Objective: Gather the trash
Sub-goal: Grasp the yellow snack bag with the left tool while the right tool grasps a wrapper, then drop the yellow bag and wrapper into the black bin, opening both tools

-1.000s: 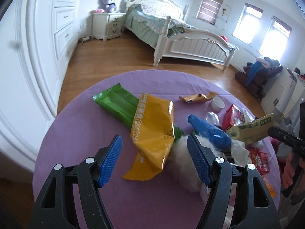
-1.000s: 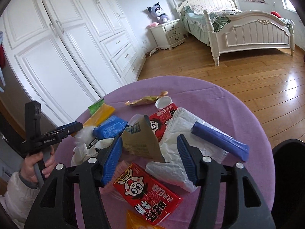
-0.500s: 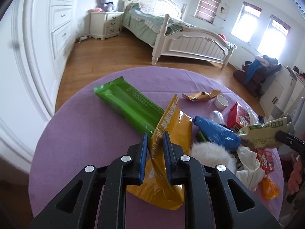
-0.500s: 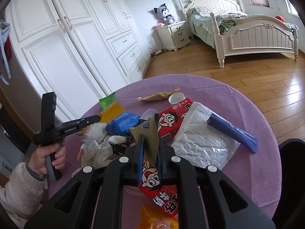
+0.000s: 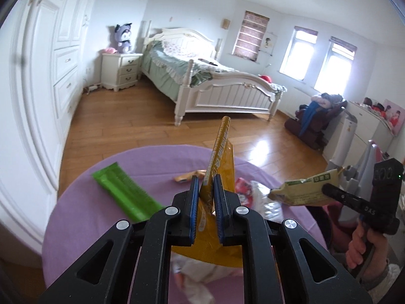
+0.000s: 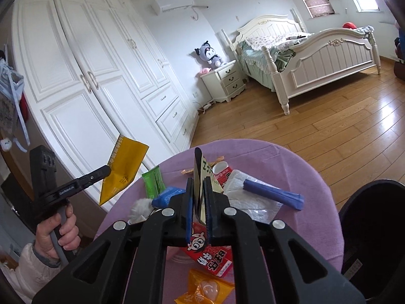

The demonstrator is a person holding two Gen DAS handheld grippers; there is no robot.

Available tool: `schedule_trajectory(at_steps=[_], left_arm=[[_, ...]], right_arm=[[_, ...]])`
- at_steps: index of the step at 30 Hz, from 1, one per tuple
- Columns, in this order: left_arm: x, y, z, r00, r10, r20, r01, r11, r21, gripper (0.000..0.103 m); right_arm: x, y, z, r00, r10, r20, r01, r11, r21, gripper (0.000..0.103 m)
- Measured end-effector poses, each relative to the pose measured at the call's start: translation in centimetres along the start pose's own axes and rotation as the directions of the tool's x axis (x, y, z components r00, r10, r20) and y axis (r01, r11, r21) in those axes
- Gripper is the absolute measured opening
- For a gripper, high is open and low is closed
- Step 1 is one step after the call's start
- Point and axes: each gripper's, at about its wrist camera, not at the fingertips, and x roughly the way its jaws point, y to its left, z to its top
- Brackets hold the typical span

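A white-walled bedroom with a wooden plank floor [image 5: 121, 131]. At ten o'clock stand white panelled wardrobes [image 6: 83, 76]; at twelve, a white bed [image 5: 210, 86] with green bedding, a nightstand [image 5: 121, 69] bearing a plush toy [image 5: 122, 38]. Two bright windows [image 5: 319, 58] glare at two o'clock; an air conditioner [image 6: 174, 3] hangs high

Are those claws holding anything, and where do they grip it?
Left claw pinches the yellow bag near its lower middle. Right claw pinches the beige packet near its lower end.
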Motion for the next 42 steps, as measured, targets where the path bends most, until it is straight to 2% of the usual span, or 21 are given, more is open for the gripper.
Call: schedule_trajectory(at_steps=[4,7,12,16,22,27,31,42], left_arm=[[2.6,-5.2,0.3,0.995,-0.095,-0.022,0.095,0.995,0.040,0.013],[5.4,-9.3,-0.2,0.984,-0.169,-0.060,0.172,0.983,0.064,0.013],[10.4,-15.0,-1.1,0.954,-0.269,-0.135,0.280,0.957,0.071,0.013],[14.6,-18.8,-1.9,0.929,-0.314,-0.194,0.334,0.939,0.078,0.013],[20.4,-24.3,-4.1,0.901,-0.328,-0.285,0.363,0.928,0.079,0.013],[23.7,-28.2,-6.1,0.876,-0.334,-0.348,0.393,0.913,0.112,0.013],[25.5,-30.4,-7.1,0.868,-0.326,-0.375,0.401,0.905,0.140,0.013],[27.7,-32.2,-8.6,0.851,-0.290,-0.438,0.395,0.902,0.171,0.013]], right_arm=[[-2.0,-2.3,0.6,0.996,-0.062,0.063,0.060,0.998,0.031,0.009],[-3.4,-4.4,0.5,0.988,-0.125,0.096,0.120,0.991,0.052,0.009],[-5.6,-8.2,0.0,0.965,-0.228,0.125,0.216,0.971,0.105,0.009],[-6.5,-11.1,-0.8,0.939,-0.321,0.124,0.305,0.943,0.134,0.009],[-6.7,-15.6,-2.8,0.907,-0.414,0.074,0.394,0.899,0.191,0.009],[-7.1,-18.9,-4.6,0.893,-0.449,0.029,0.432,0.873,0.228,0.009],[-7.0,-21.2,-5.7,0.887,-0.461,0.002,0.445,0.857,0.260,0.009],[-6.9,-24.1,-7.7,0.886,-0.461,-0.047,0.452,0.838,0.306,0.009]])
